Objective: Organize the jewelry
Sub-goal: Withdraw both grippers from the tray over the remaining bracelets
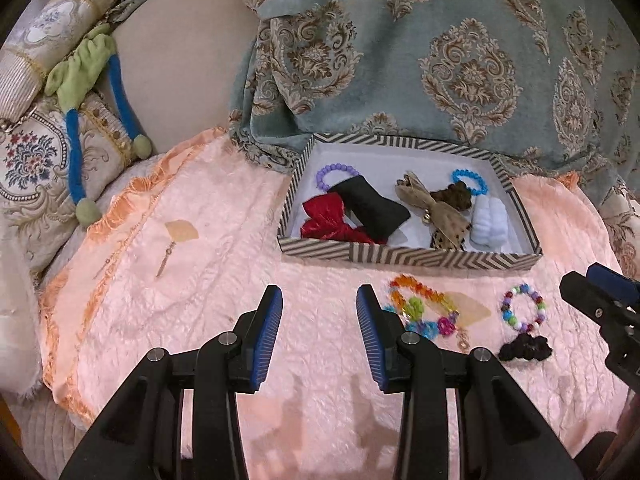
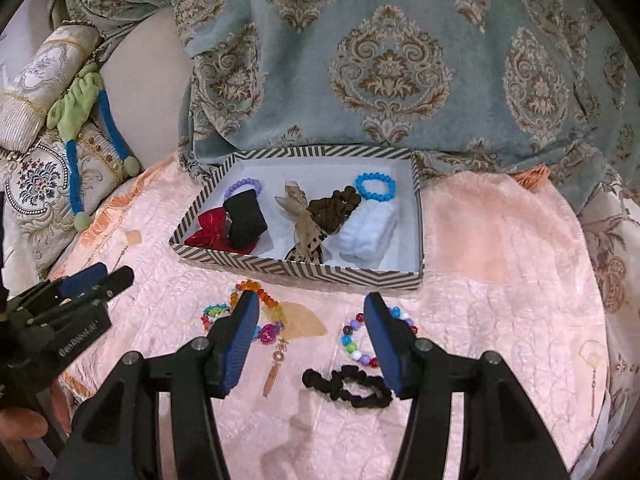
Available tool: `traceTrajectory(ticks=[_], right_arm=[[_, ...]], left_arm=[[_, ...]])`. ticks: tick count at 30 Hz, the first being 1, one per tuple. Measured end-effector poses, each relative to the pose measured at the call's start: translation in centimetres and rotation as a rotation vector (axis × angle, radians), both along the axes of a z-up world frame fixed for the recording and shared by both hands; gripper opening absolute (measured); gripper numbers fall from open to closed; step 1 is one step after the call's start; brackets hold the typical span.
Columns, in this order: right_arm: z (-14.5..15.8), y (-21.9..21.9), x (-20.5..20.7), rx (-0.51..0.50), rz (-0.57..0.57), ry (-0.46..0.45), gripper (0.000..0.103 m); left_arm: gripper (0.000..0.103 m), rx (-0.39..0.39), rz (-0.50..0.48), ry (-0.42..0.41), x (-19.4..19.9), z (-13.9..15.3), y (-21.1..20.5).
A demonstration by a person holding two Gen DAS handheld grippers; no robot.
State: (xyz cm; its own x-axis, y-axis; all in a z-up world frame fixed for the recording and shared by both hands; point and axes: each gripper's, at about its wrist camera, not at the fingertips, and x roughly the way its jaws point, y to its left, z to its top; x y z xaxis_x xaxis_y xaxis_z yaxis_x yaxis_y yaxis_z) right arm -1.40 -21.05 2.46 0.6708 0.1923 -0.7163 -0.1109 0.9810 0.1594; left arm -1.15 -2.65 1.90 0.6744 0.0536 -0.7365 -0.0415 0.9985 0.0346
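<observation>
Pink satin cloth (image 1: 200,320) covers surface. Your left gripper (image 1: 319,334) fingers wide apart, holding nothing, lower centre of left view. Your right gripper (image 2: 310,342) fingers wide apart, empty, above black scrunchie (image 2: 348,386), multicolour bead bracelet (image 2: 354,340) beside right finger. Striped box (image 2: 320,270) mid-frame holds bows, bracelets. Orange bead bracelet (image 1: 420,300) lies below box.

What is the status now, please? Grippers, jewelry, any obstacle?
Left gripper and right gripper open, empty. Multicolor bead bracelet, black scrunchie lie outside striped box. Nothing blocking.
</observation>
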Motion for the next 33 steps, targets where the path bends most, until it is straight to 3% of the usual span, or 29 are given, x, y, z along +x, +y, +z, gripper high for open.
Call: traceTrajectory(ticks=[15, 33], right_arm=[[0.6, -0.5, -2.3, -0.001, -0.007, -0.004, 0.06], [1.3, -0.1, -3.2, -0.025, 0.015, -0.022, 0.062]], left_arm=[[0.022, -0.011, -0.019, -0.031, -2.1, 1.3, -1.2], [0.022, -0.036, -0.018, -0.01, -2.4, 0.9, -1.4]])
